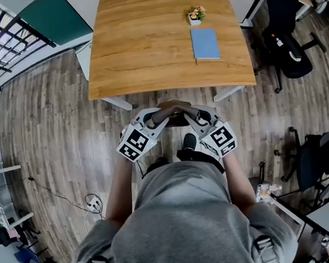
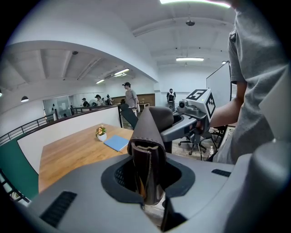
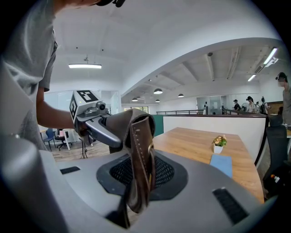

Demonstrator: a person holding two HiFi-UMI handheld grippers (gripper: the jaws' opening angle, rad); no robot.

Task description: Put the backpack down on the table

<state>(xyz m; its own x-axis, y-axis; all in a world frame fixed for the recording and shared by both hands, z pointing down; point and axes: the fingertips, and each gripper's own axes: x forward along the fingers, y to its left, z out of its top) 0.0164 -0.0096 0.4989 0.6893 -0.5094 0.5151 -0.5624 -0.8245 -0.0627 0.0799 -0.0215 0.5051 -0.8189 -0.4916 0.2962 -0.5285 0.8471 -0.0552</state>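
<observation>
At the near edge of a wooden table [image 1: 144,48], a person holds a grey backpack [image 2: 77,186] in the air by its brown leather handle [image 1: 174,105]. The bag hangs over the plank floor [image 1: 53,128], short of the tabletop and not yet on it. Both tools are clamped on that handle from opposite sides: the left gripper [image 1: 164,113] pinches one part of the strap and the right gripper [image 1: 190,115] another, their tips close together. We see the table's front edge just ahead of the grippers, running straight across in front of them. Most of the top is bare wood — its left half and its middle. On the right half a blue notebook [image 1: 205,44] lies flat, nearer the right edge than the centre, with a small potted plant [image 1: 196,15] just beyond it. A black office chair [image 1: 286,39] stands off the table's right side, well apart from the bag, and a second chair [image 1: 320,164] sits to the person's right. We also note a white cable [image 1: 93,202] on the floor to the person's left, beside a low white shelf [image 1: 7,191].
</observation>
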